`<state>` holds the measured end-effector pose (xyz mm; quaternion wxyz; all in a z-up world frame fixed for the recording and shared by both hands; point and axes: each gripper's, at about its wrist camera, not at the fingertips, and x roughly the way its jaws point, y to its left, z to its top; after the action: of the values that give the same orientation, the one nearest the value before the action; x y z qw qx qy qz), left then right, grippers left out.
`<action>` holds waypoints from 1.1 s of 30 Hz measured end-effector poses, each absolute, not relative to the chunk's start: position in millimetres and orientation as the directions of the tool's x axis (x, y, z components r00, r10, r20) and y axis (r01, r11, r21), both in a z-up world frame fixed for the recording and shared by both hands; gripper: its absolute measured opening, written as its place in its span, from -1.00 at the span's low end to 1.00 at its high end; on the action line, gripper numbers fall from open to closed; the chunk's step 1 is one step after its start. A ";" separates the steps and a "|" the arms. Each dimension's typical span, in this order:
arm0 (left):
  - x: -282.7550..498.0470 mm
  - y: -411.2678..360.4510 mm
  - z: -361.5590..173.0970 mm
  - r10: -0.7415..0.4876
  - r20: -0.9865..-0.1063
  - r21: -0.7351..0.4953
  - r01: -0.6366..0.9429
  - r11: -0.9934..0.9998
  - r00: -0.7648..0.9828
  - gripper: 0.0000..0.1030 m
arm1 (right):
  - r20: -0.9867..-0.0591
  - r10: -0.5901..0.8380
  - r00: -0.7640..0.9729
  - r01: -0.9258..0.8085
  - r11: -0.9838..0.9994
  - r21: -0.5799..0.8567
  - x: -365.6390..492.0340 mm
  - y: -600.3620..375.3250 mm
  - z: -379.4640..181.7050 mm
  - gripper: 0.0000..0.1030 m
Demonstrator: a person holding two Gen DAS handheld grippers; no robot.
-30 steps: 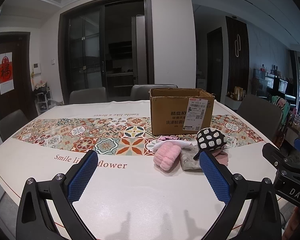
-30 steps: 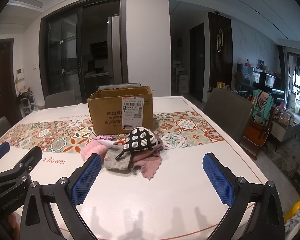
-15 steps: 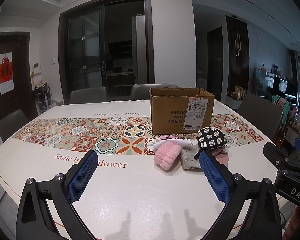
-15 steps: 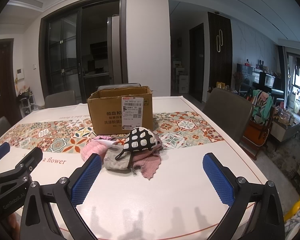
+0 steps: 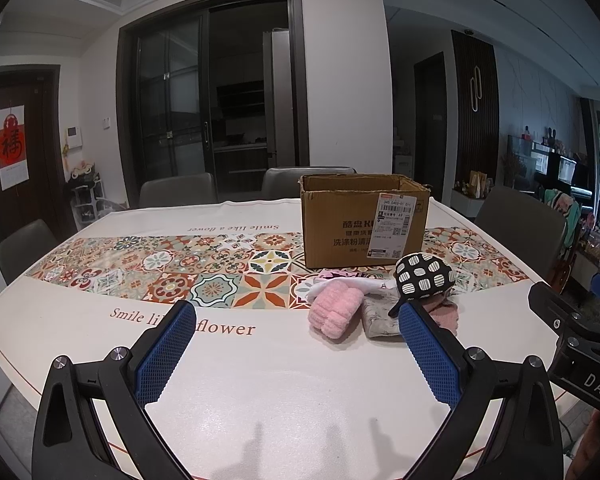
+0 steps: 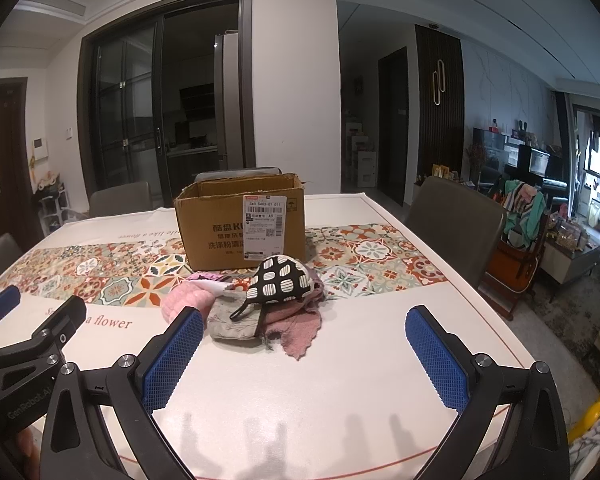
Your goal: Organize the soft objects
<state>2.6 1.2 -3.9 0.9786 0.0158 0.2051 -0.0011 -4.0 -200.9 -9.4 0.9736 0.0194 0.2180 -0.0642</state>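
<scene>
Left wrist view. The left gripper [image 5: 296, 340] is seen spread wide, nothing between its blue pads [image 5: 164, 356]; it is held above the near white part of the table [image 5: 260, 392]. The soft pile is found at about 1 o'clock from the gripper's midpoint, beyond the fingertips. A pink fluffy roll [image 5: 334, 314] lies at the pile's left edge, a grey cloth [image 5: 380, 316] just beside it to the right. A black-and-white patterned pouch [image 5: 424, 274] sits on top of the pile; the right pad hides part of the pile. A pink towel [image 5: 446, 316] shows behind that pad. The open box [image 5: 362, 220] stands just behind the pile, at 12 to 1 o'clock, on the tiled runner [image 5: 220, 264]. Part of the right gripper is seen at 3 o'clock.

Right wrist view. The right gripper [image 6: 304, 344] is likewise released wide, empty. The pile lies at about 11 o'clock from its midpoint, nearer the left pad [image 6: 172, 360]. The pouch [image 6: 280, 280] rests on top, the towel [image 6: 296, 326] spreads toward the gripper, the cloth [image 6: 234, 322] is beside the left pad, the roll [image 6: 184, 300] behind it. The box [image 6: 240, 224] is behind the pile at 11 o'clock. A chair [image 6: 456, 224] stands at 2 o'clock.
</scene>
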 end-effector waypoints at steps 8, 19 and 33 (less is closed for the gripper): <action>2.6 1.0 -3.5 0.003 -0.401 0.030 0.009 1.000 0.916 1.00 | -0.425 -0.116 0.898 0.133 0.991 0.010 -3.9 -201.6 -8.6 1.00; 2.6 0.6 -3.7 0.004 -0.402 0.031 0.009 0.999 0.916 1.00 | -0.425 -0.116 0.898 0.133 0.991 0.010 -4.0 -201.6 -9.0 1.00; 6.9 4.8 -13.6 -0.006 -0.427 0.026 0.019 0.999 0.904 1.00 | -0.441 -0.114 0.891 0.133 0.991 0.014 -0.5 -203.4 -10.6 1.00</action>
<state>6.9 4.8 -13.6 0.9756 0.0149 0.2190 -0.0064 -0.5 -203.4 -10.6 0.9720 0.0217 0.2252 -0.0635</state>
